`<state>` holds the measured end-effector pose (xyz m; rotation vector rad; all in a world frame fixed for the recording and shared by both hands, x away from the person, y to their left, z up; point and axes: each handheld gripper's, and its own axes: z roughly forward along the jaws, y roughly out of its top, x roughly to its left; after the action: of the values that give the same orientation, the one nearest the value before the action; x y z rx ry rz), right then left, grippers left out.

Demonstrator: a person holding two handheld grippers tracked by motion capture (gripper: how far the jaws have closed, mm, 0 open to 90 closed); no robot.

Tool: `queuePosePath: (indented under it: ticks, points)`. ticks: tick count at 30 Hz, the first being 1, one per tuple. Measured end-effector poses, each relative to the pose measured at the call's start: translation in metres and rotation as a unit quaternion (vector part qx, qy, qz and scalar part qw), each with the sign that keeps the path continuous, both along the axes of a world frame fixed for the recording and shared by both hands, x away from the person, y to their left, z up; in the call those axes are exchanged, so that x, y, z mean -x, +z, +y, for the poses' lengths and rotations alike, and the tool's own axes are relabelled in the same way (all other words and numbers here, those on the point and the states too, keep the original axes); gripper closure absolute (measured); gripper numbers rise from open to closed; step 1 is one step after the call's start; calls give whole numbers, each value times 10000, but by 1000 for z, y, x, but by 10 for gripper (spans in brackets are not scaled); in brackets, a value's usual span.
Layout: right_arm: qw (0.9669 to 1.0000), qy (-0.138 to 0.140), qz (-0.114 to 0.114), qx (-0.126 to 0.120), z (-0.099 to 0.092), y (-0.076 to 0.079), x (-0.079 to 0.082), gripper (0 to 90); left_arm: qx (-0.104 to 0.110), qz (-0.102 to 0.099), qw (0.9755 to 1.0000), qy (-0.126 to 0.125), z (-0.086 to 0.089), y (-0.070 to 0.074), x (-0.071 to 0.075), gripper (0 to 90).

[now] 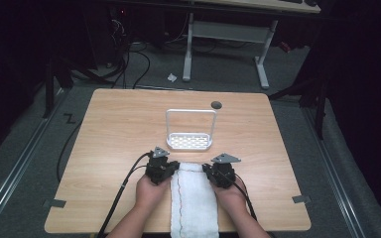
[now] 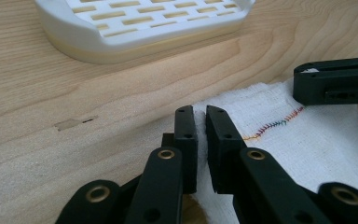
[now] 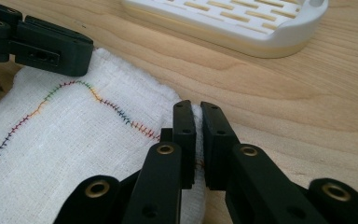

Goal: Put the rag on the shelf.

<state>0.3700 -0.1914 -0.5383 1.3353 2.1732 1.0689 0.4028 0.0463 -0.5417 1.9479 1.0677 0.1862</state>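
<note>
A white folded cloth (image 1: 194,201) with multicoloured stitching lies on the wooden table (image 1: 114,134), running from the front edge toward the middle. My left gripper (image 1: 171,166) is shut on the cloth's far left corner; in the left gripper view its jaws (image 2: 200,112) pinch the white cloth (image 2: 317,144) edge. My right gripper (image 1: 209,168) is shut on the far right corner, and in the right gripper view (image 3: 196,108) the cloth (image 3: 65,140) edge sits between its jaws. Each gripper view also shows the other gripper clamped on the opposite corner.
A white slotted rack (image 1: 190,142) with a tall wire handle stands just beyond the cloth, and appears close ahead as rack (image 2: 140,23) and rack (image 3: 242,21). A dark round hole (image 1: 216,104) sits in the table behind it. Desk legs and cables lie beyond.
</note>
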Motion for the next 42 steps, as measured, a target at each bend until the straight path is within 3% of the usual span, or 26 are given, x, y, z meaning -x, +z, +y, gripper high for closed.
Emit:
queuePosePath:
  ticks: [5, 9, 13, 16, 19, 25, 32, 36, 42]
  points:
    - [9999, 74, 13, -89, -2, 0, -1, 860, 110, 39, 9999, 3, 4, 0, 1, 836]
    - [9997, 76, -207, -145, -2, 2, 3, 860, 234, -236, 9994, 41, 6, 3, 6, 838]
    - [9986, 37, -492, -212, -1, 8, 8, 860, 337, -643, 9971, 223, 6, 7, 16, 835]
    - [9968, -17, -768, -201, 1, 15, 12, 860, 346, -947, 9940, 417, 3, 15, 24, 837]
    - [9946, -56, -996, -276, 2, 22, 15, 859, 455, -1125, 9908, 592, 2, 25, 30, 837]
    - [9907, -98, -1340, -218, 4, 40, 19, 860, 634, -1390, 9849, 813, -1, 42, 31, 839]
    - [9850, -169, -1684, -339, 4, 65, 16, 859, 737, -1724, 9780, 919, 0, 69, 30, 840]
    - [9808, -175, -1892, -444, 5, 81, 14, 859, 818, -1921, 9735, 935, 3, 88, 32, 841]
    - [9717, -138, -2294, -554, 7, 112, 18, 859, 904, -2286, 9644, 980, 5, 114, 36, 842]
